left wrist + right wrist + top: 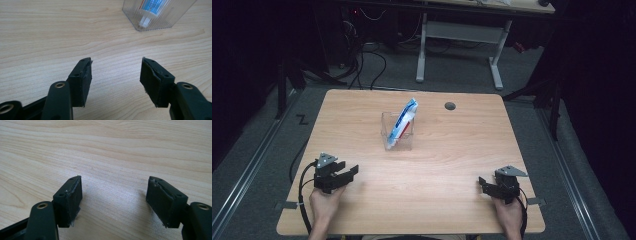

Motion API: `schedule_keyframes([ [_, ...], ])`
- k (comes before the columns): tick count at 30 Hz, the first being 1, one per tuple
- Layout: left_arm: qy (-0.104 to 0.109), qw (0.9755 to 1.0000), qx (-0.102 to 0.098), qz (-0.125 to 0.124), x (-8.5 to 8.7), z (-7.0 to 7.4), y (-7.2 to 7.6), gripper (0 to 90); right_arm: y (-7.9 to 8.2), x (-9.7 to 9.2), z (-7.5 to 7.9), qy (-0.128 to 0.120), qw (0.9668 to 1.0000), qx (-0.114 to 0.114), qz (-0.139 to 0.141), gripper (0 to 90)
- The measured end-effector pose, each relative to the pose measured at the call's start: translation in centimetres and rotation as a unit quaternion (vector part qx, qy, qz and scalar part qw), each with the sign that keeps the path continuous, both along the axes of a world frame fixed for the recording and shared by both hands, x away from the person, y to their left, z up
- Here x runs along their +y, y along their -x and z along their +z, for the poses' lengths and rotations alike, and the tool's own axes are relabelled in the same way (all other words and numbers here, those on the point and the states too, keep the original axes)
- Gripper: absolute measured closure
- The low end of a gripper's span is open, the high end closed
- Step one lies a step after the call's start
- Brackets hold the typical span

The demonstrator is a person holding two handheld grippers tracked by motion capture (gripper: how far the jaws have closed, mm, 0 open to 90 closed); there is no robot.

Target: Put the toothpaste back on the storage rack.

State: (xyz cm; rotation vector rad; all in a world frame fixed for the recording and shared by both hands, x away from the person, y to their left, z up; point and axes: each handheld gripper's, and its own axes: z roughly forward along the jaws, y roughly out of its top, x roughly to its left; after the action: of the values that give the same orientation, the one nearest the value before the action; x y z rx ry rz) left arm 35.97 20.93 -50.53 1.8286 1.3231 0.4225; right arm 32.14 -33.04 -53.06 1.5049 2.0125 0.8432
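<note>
Tabletop: pale wood-grain laminate, rectangular with rounded corners; a small dark round hole sits near its far edge, right of centre. Box: clear ribbed plastic, square-sided and open-topped, standing upright around the middle of the tabletop, nearer the far edge. Tube: white with blue and red print, probably toothpaste, leaning inside the box with its cap down and its flat crimped end above the rim. Your left gripper rests near the near-left corner, black jaws spread wide with nothing between them; in the left gripper view, bare wood lies between it and the box. Your right gripper rests near the near-right corner, jaws likewise apart and empty, over bare grain. Both are well apart from the box. Beyond the far edge: grey floor, loose cables, a white desk frame.
</note>
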Motion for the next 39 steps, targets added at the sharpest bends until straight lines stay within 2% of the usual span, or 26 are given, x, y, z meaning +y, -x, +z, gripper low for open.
schedule_keyframes([
  [25,-0.029,0.9996,0.005,0.0,-1.0,-1.6,-0.3,43.2,0.0,0.0,0.0,0.0,1.0,0.0,0.0,29.0],
  [29,-0.044,0.999,0.007,-0.002,-1.3,-1.9,-0.4,42.8,0.0,0.0,0.0,0.0,1.0,0.0,0.0,29.1],
  [39,-0.054,0.9985,0.006,0.001,-1.5,-2.1,-0.6,42.0,0.0,0.0,0.0,0.0,1.0,0.0,0.0,29.1],
])
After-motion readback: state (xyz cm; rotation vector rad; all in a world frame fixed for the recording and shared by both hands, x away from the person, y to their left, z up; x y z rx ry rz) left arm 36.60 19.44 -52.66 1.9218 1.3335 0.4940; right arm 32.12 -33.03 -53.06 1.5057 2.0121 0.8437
